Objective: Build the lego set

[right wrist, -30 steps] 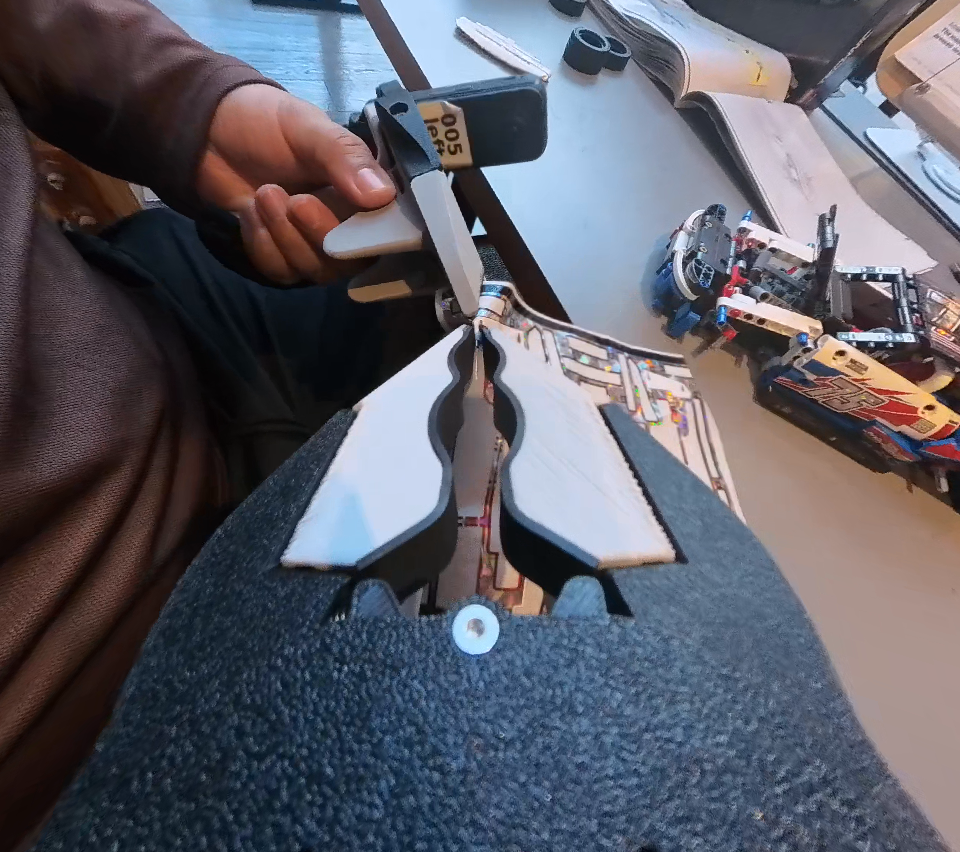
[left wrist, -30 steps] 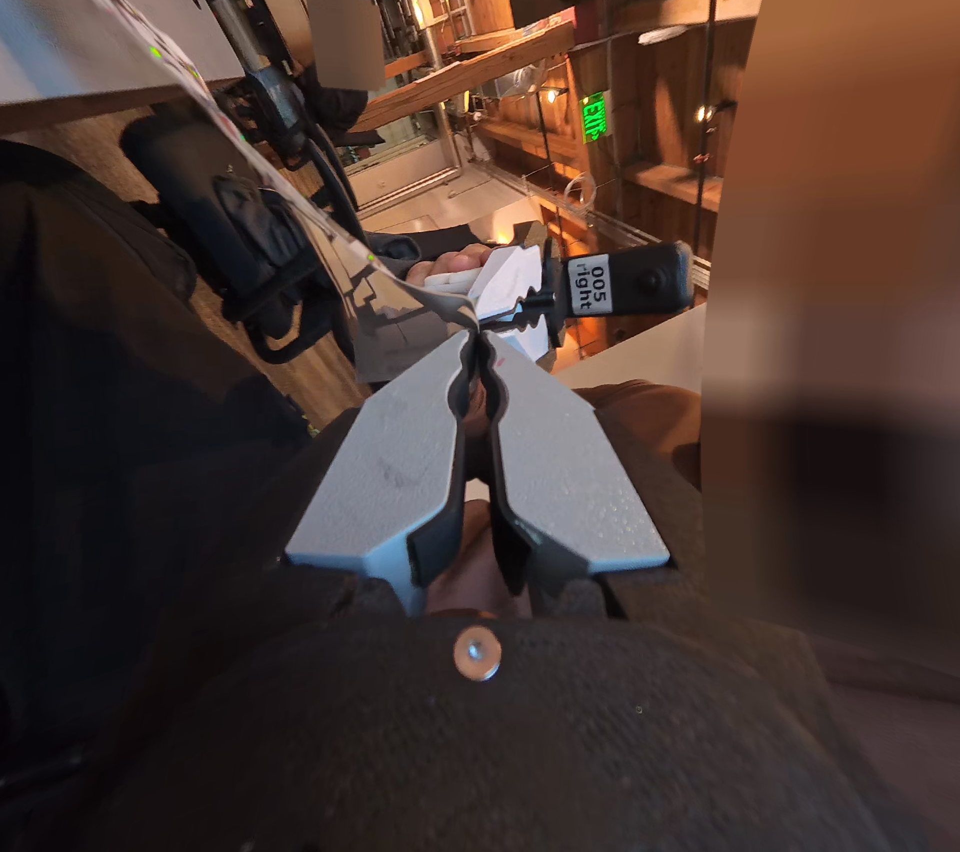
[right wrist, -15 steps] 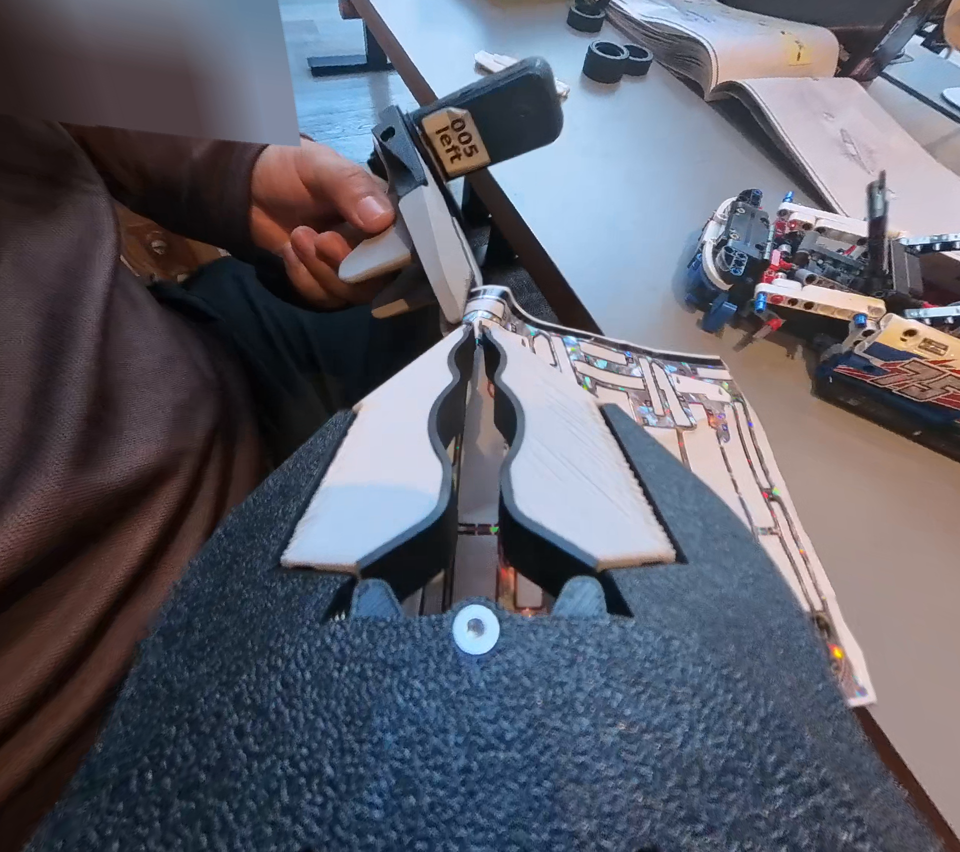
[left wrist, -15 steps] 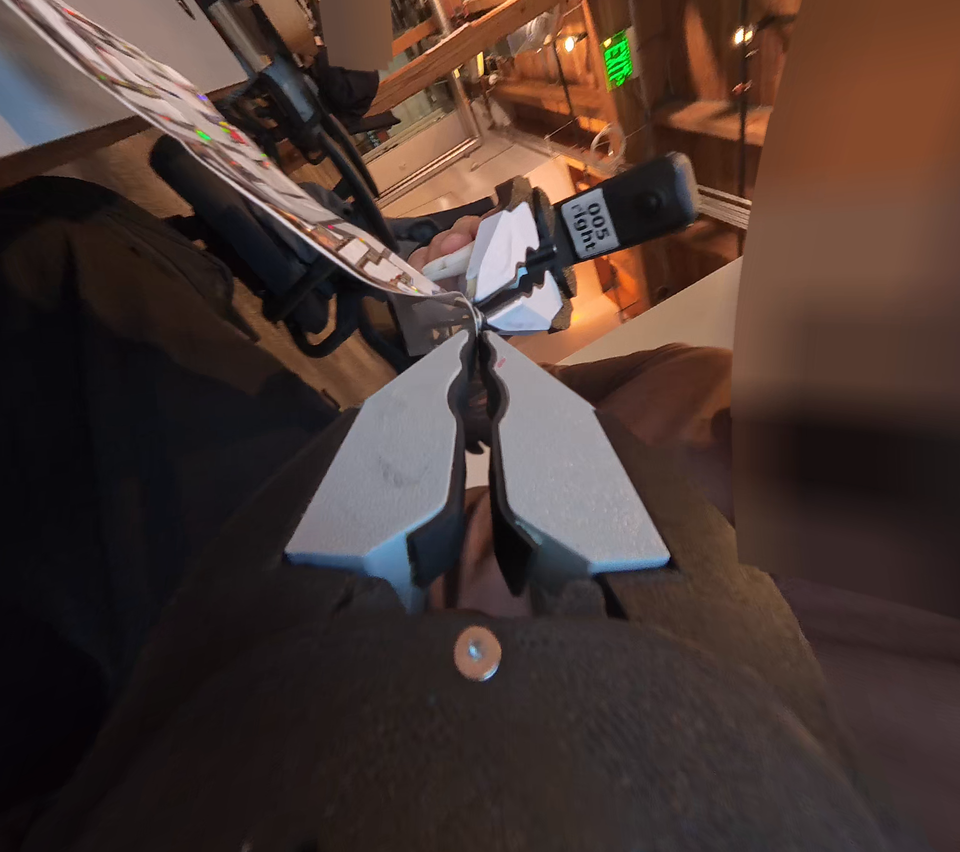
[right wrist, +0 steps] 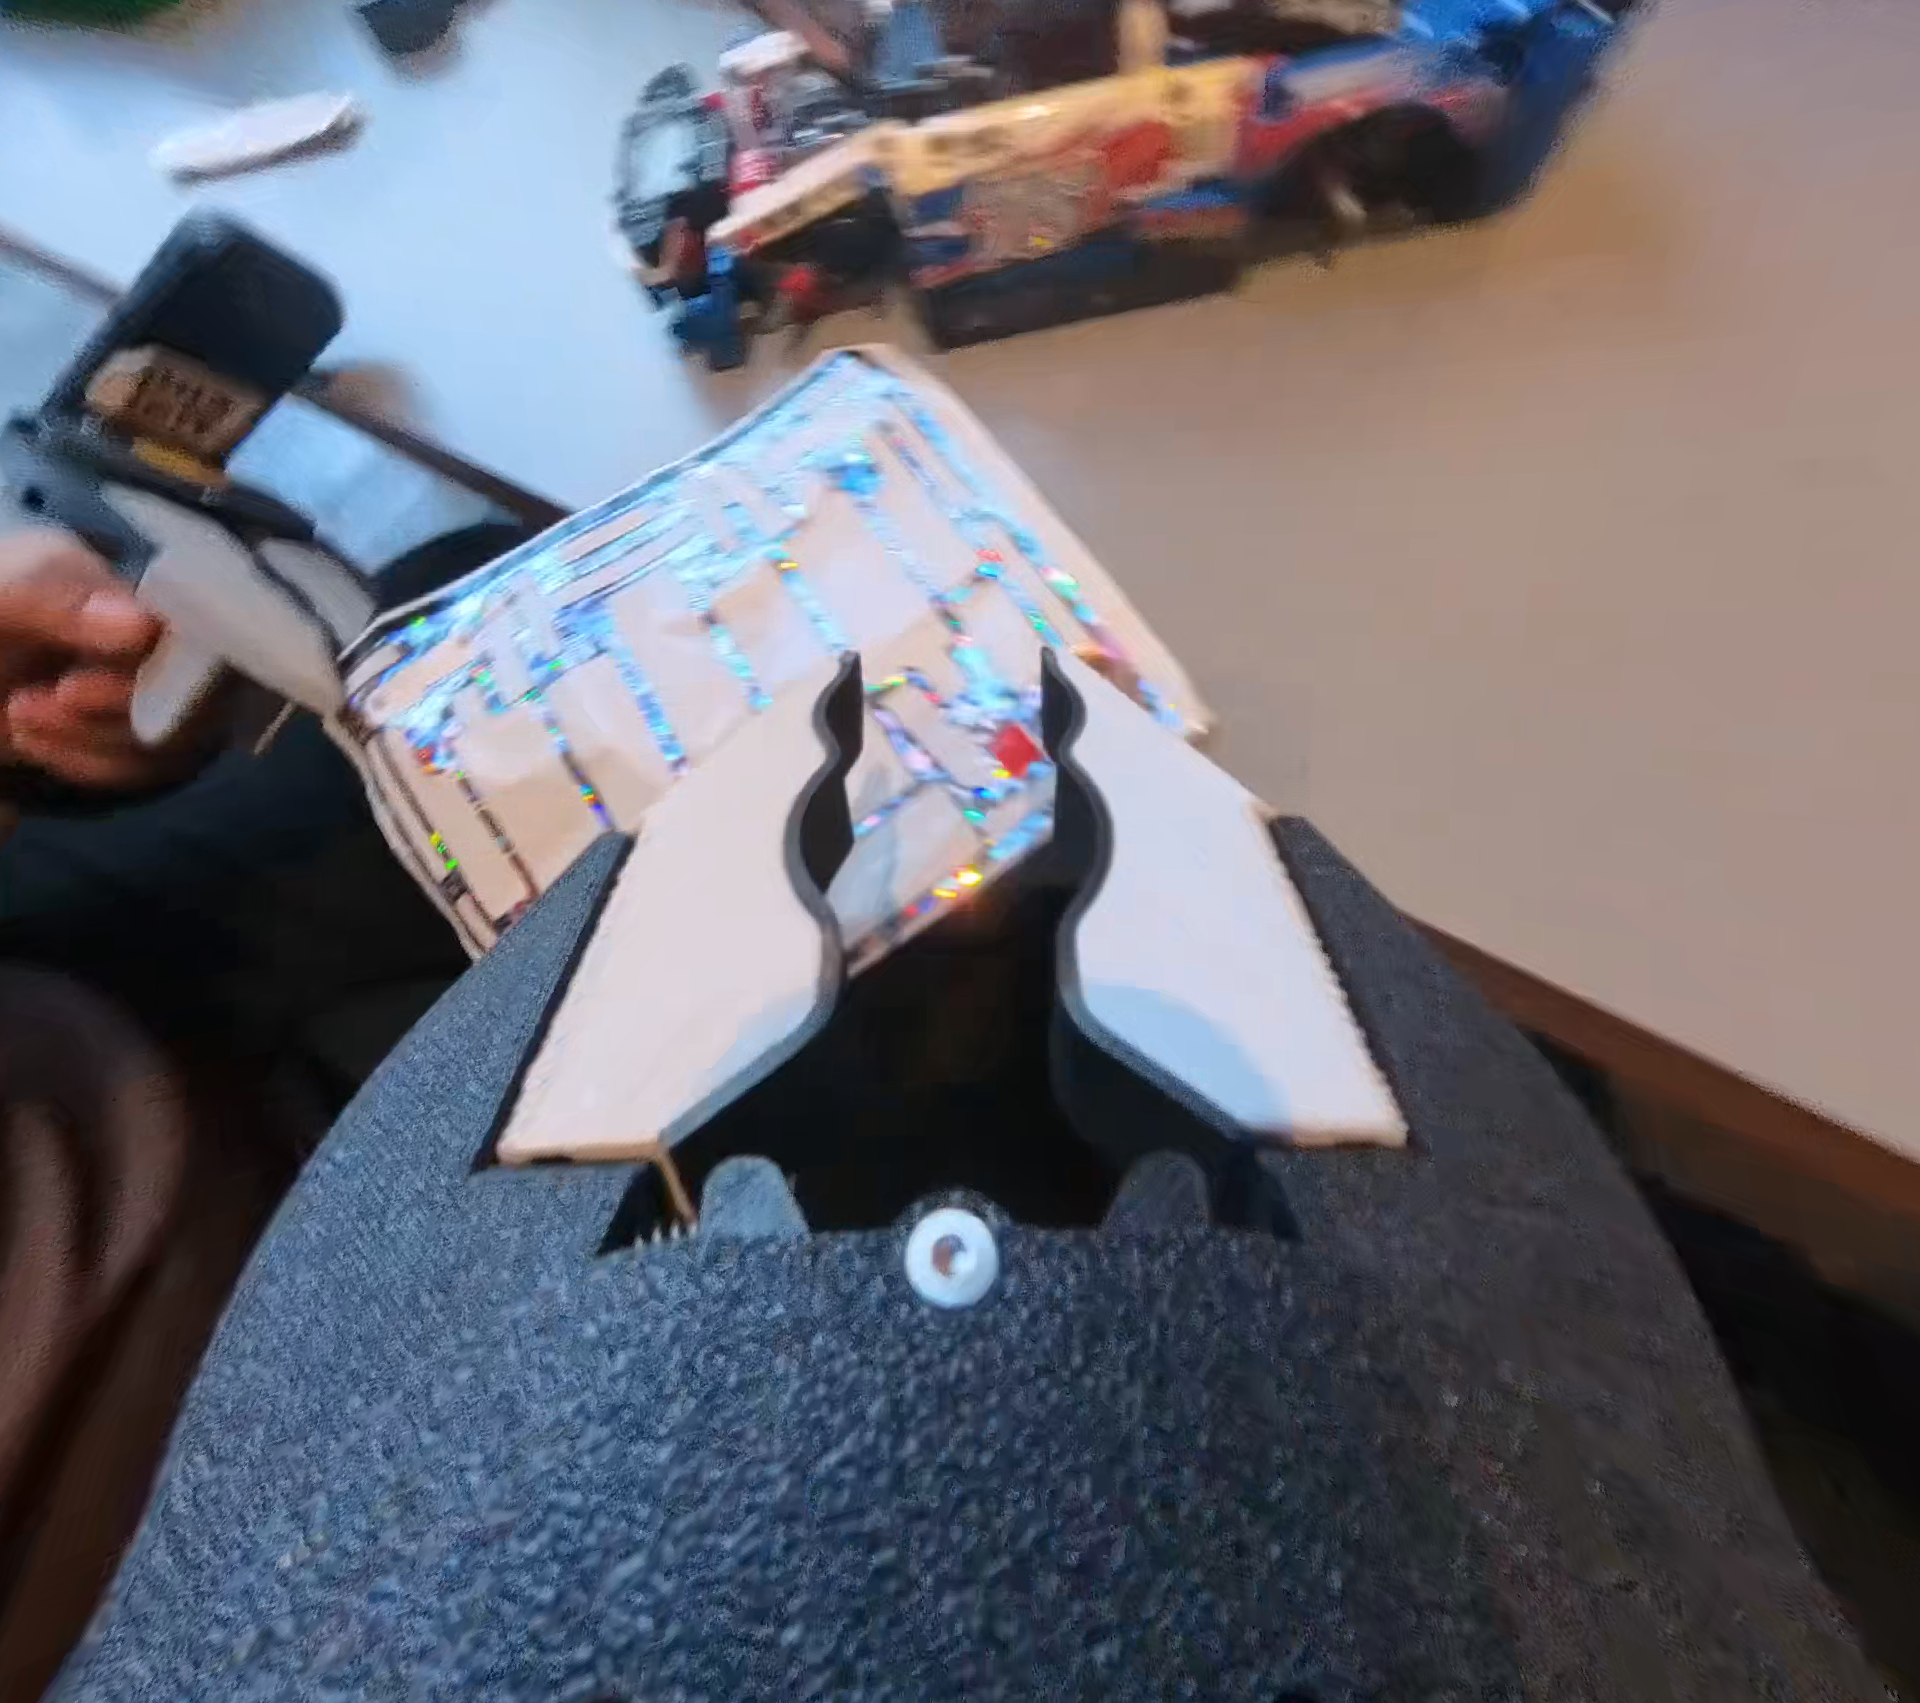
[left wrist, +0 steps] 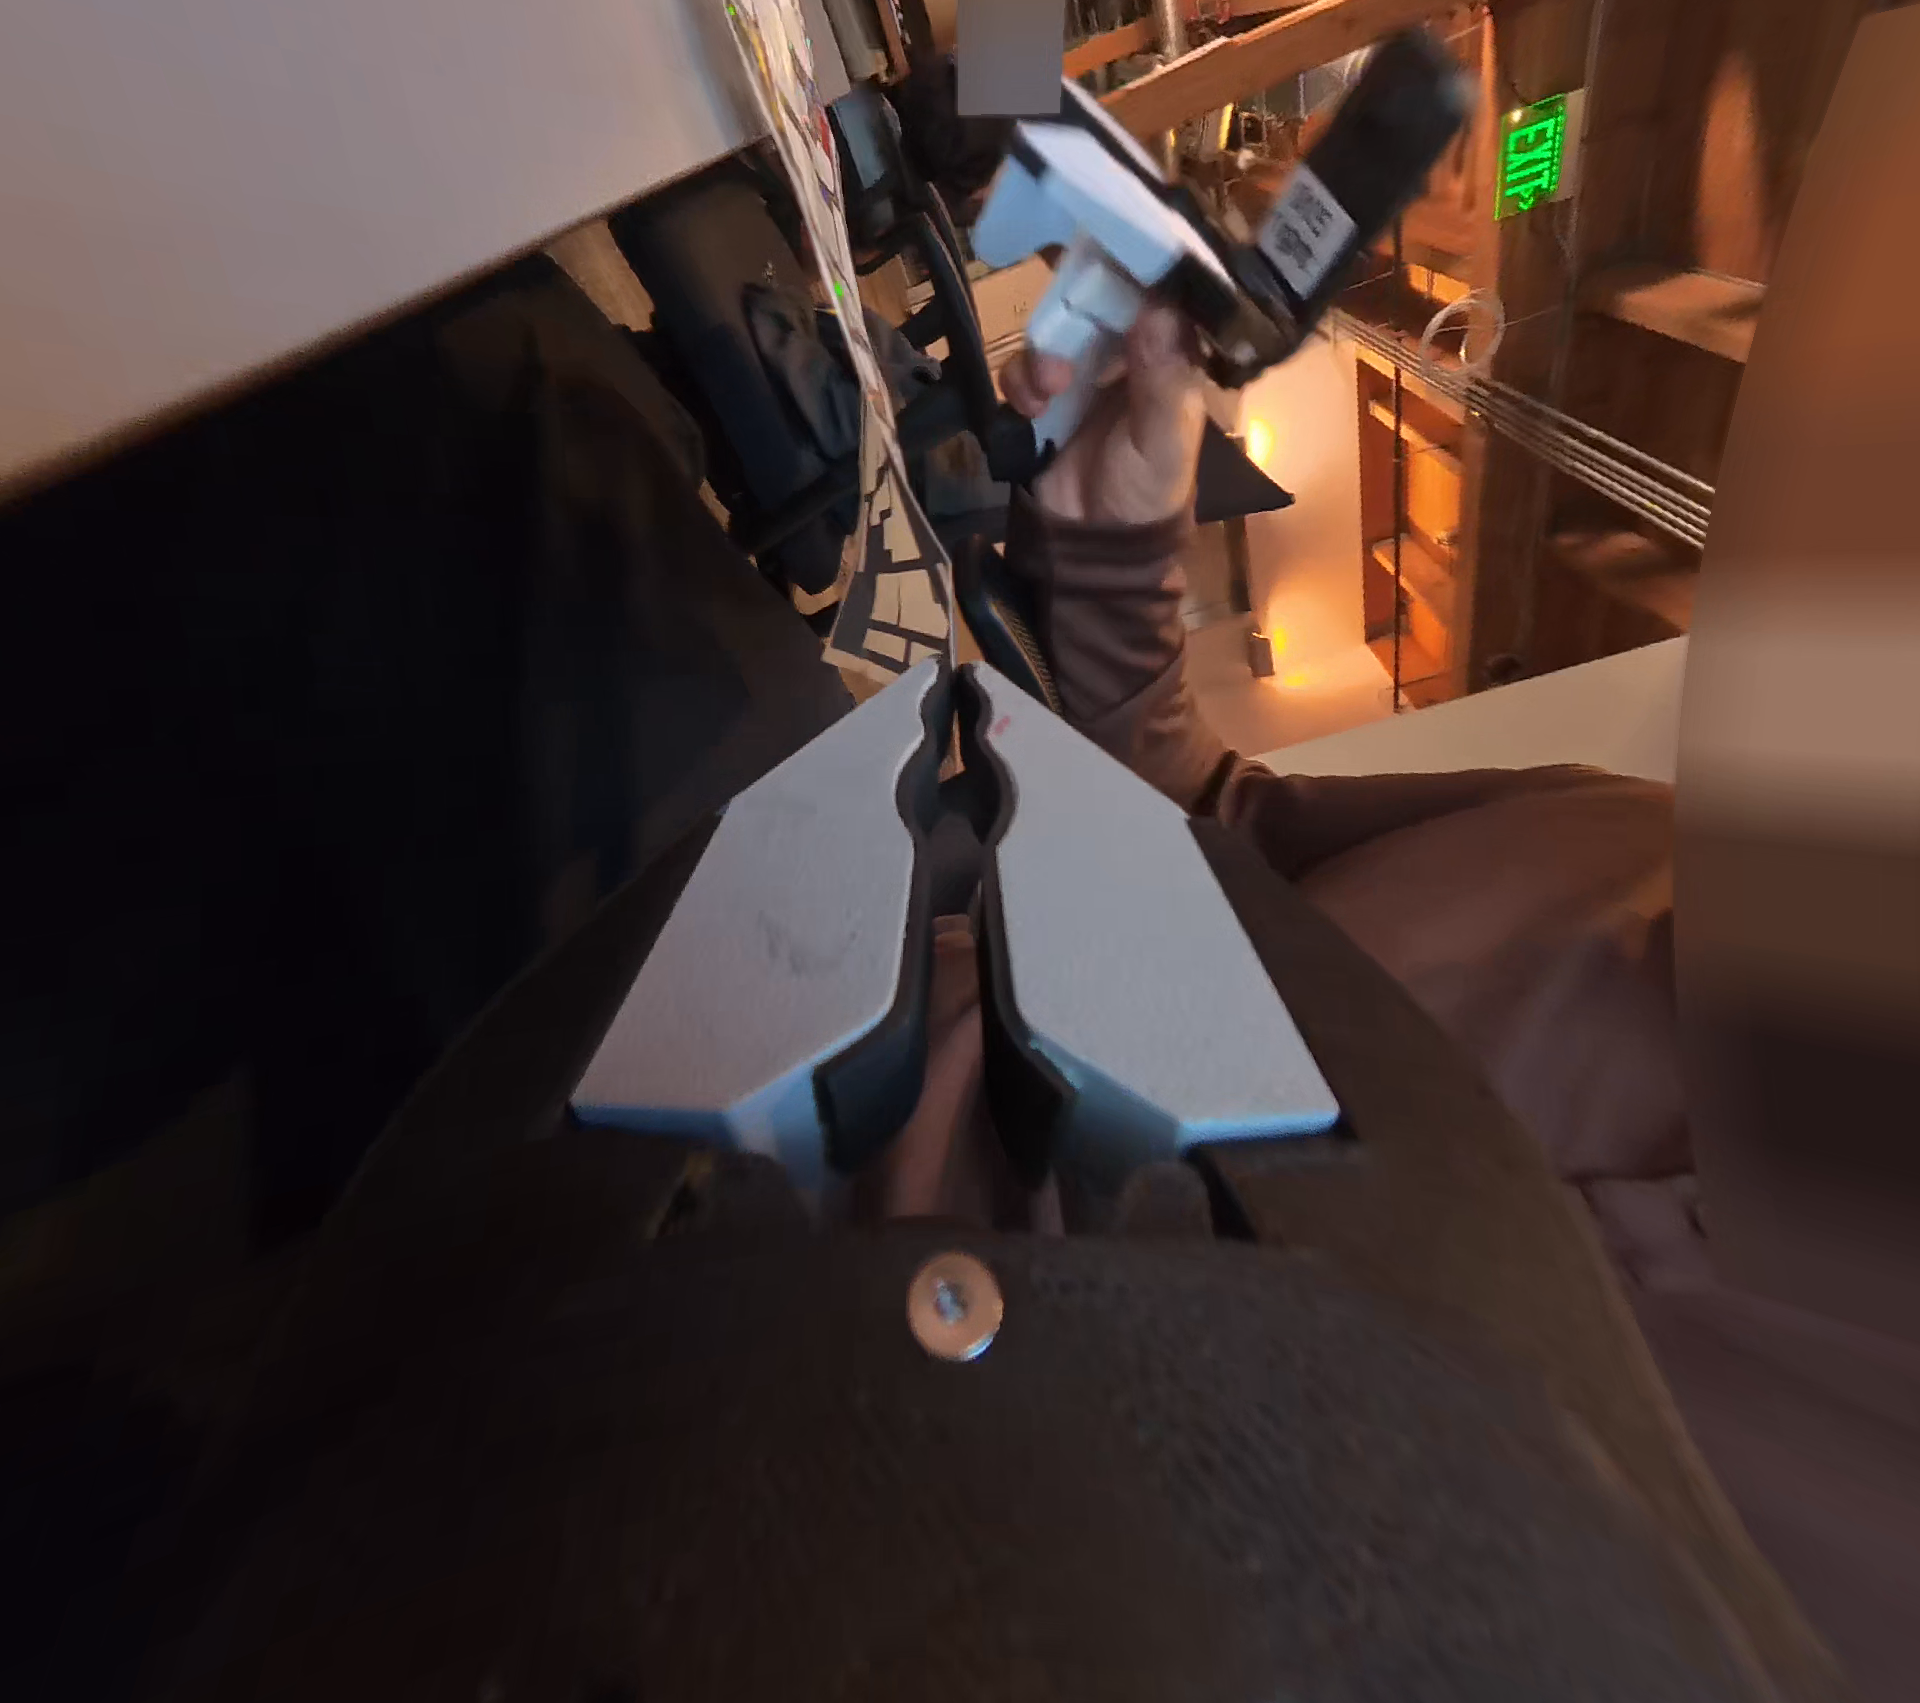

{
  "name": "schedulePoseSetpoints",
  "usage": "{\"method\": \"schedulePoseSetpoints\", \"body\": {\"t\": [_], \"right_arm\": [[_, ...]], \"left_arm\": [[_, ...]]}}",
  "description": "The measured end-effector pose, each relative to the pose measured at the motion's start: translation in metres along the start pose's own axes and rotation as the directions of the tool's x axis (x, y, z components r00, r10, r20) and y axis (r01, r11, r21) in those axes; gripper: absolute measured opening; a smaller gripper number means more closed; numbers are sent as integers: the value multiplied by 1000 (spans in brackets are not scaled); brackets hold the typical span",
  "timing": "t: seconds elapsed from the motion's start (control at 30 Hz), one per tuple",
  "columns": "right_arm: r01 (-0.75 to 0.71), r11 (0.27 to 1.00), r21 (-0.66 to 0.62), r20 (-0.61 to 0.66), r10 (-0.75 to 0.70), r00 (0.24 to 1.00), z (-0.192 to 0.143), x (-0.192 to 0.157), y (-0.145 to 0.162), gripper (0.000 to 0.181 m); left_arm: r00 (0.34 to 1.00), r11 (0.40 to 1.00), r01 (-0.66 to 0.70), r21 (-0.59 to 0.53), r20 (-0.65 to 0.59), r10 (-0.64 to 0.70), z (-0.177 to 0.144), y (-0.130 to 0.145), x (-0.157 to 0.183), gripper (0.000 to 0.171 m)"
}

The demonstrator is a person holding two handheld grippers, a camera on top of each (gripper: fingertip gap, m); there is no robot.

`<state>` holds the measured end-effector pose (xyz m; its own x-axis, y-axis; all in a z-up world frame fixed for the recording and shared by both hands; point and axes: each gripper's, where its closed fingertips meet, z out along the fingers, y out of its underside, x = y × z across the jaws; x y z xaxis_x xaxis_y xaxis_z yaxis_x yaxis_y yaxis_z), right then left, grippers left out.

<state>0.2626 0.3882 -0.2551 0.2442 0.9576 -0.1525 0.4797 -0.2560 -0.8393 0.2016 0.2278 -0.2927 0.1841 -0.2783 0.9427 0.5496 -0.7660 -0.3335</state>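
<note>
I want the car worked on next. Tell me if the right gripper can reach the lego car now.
Probably yes. The right gripper is open and empty, and nothing stands between it and the lego car. The sticker sheet, pinched by the left gripper, only lies beneath its jaws.

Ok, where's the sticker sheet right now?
In the right wrist view, the sticker sheet overhangs the table's near edge, just in front of the lego car, beyond the open right gripper.
</note>
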Motion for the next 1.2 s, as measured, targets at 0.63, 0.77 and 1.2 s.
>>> {"method": "schedulePoseSetpoints", "body": {"t": [0.63,0.77,1.2], "right_arm": [[-272,961,-50,-35,271,962,-1,46,25,33],[-222,974,-34,-33,221,975,3,40,20,43],[233,963,-135,95,-222,970,65,-7,4,79]], "left_arm": [[999,1000,-19,-4,39,19,0,-1,-7,0],[999,1000,-17,-15,38,17,2,1,-7,0],[899,910,-328,-253,212,383,6,21,-22,0]]}}
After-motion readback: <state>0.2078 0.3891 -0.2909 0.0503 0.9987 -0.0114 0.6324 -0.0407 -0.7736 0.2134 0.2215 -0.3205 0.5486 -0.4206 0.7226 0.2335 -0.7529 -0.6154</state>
